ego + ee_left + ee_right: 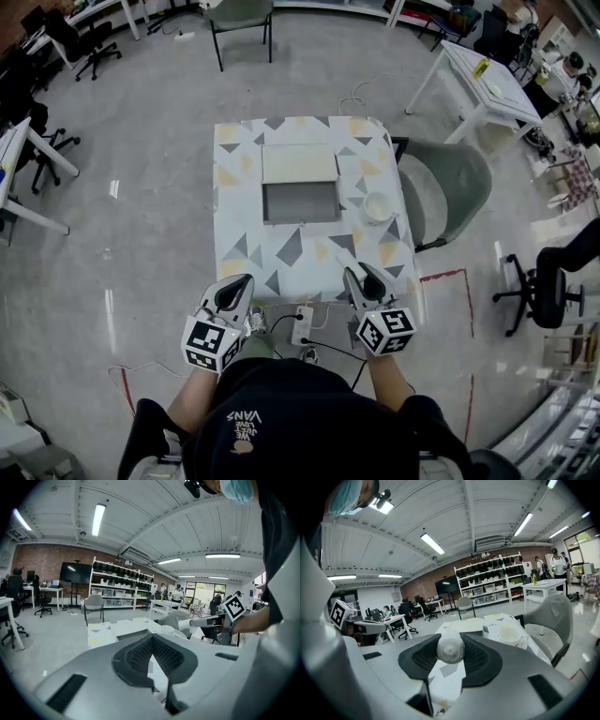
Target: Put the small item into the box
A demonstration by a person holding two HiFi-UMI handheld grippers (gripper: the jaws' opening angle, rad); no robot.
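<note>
A small pale grey ball (450,649) sits pinched between the dark pads of my right gripper (450,640), which is shut on it. In the head view that right gripper (367,281) hovers over the near right edge of the patterned table (281,253). My left gripper (231,292) hangs at the near left edge, its pads (140,656) meeting with nothing between them. The open grey box (300,202) lies at the table's middle with its lid (298,162) folded back, well ahead of both grippers.
A white bowl (379,206) stands on the table right of the box. A grey-green chair (450,187) is tucked against the table's right side. A power strip (302,325) with cables lies on the floor by my feet. Other desks and chairs stand farther off.
</note>
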